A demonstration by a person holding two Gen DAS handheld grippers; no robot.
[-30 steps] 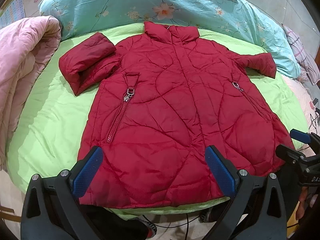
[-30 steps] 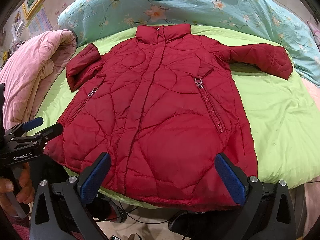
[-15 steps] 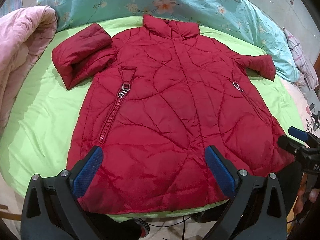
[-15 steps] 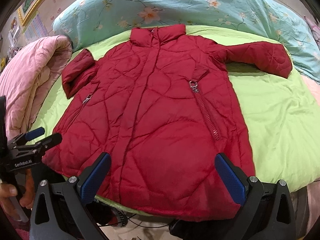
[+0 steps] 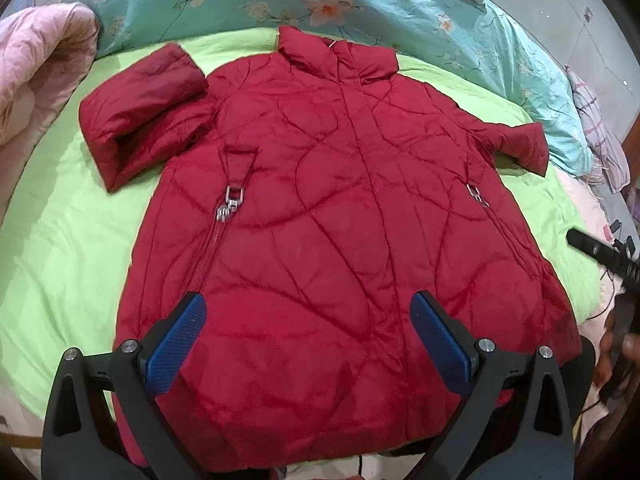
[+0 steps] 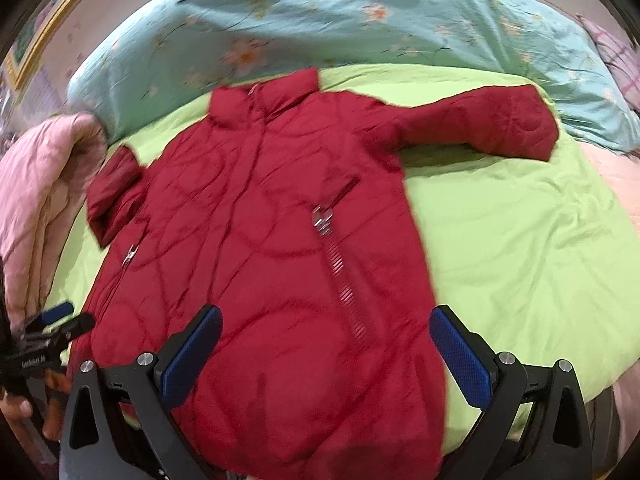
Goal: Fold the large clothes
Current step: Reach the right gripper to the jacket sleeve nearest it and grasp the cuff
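A large red quilted jacket (image 5: 332, 216) lies front-up on the lime-green sheet (image 5: 60, 248), collar at the far side, hem at the near edge. Its left sleeve (image 5: 140, 108) is folded back on itself; its right sleeve (image 6: 480, 120) lies stretched out sideways. My left gripper (image 5: 308, 340) is open and empty, above the lower hem. My right gripper (image 6: 326, 354) is open and empty above the jacket's (image 6: 256, 248) lower right part, by the pocket zip (image 6: 340, 268). Each gripper shows at the edge of the other's view.
A turquoise floral duvet (image 5: 400, 12) lies bunched behind the jacket. A pink quilt (image 5: 36, 76) is heaped at the left. Bare green sheet (image 6: 520, 240) spreads right of the jacket. Cables hang below the bed's near edge.
Both grippers have moved forward and lower over the jacket, so it fills more of each view. The jacket itself has not moved. Both stay open.
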